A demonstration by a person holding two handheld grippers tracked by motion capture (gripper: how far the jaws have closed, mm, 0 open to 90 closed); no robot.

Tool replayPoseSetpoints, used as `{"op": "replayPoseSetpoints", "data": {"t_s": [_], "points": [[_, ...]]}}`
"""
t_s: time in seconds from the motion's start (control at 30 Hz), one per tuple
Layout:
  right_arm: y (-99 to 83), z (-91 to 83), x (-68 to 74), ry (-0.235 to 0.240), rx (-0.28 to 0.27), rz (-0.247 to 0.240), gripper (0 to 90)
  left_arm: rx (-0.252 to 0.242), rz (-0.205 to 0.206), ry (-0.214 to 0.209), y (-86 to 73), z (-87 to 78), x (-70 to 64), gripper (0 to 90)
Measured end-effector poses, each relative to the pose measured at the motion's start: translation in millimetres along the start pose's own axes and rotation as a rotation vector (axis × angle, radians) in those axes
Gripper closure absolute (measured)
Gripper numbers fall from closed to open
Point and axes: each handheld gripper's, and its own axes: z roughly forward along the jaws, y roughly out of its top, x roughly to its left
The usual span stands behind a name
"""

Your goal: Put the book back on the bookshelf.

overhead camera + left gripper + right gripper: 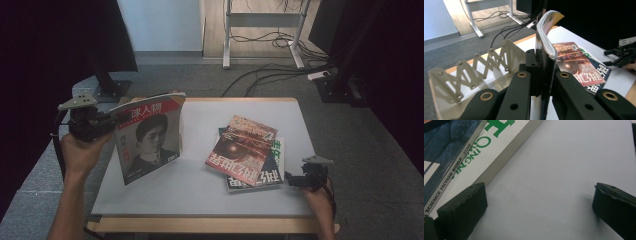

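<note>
My left gripper (111, 125) holds a magazine with a portrait cover (148, 140) upright over the left part of the white table (200, 190). In the left gripper view its jaws (541, 77) are shut on the magazine's edge (546, 50). Mid-right on the table, a red-covered magazine (240, 150) lies on top of a stack (576, 67). My right gripper (291, 180) rests open at the stack's near right corner. In the right gripper view it (539, 212) hovers over bare table, its left finger beside a white magazine with green letters (489, 150) under a blue one (446, 142).
A white zigzag folding rack (474, 72) stands on the table's left side behind the held magazine. Beyond the table are grey carpet, cables (270, 75), white desk legs (226, 35) and black stands (107, 82) at both sides. The table's wooden front edge (210, 225) is close to me.
</note>
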Motion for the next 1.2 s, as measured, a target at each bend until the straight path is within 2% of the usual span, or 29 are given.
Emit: {"op": "replayPoseSetpoints", "data": {"t_s": [0.2,0.23,0.83,1.2], "points": [[0.0,-0.1,0.1,0.000,0.000,0.000,0.0,0.002,-0.010,0.028,-4.9,-9.7,5.3,87.2],[0.0,-0.1,0.0,0.000,0.000,-0.001,0.0,0.004,-0.017,0.045,-7.4,-13.5,8.4,87.2],[-0.1,-0.1,0.0,0.000,0.001,-0.001,0.0,-0.006,-0.084,0.142,-22.0,-42.4,35.8,87.2],[-0.1,-0.1,0.0,0.000,0.001,-0.001,0.0,-0.016,-0.112,0.191,-24.5,-47.0,46.8,87.2]]}}
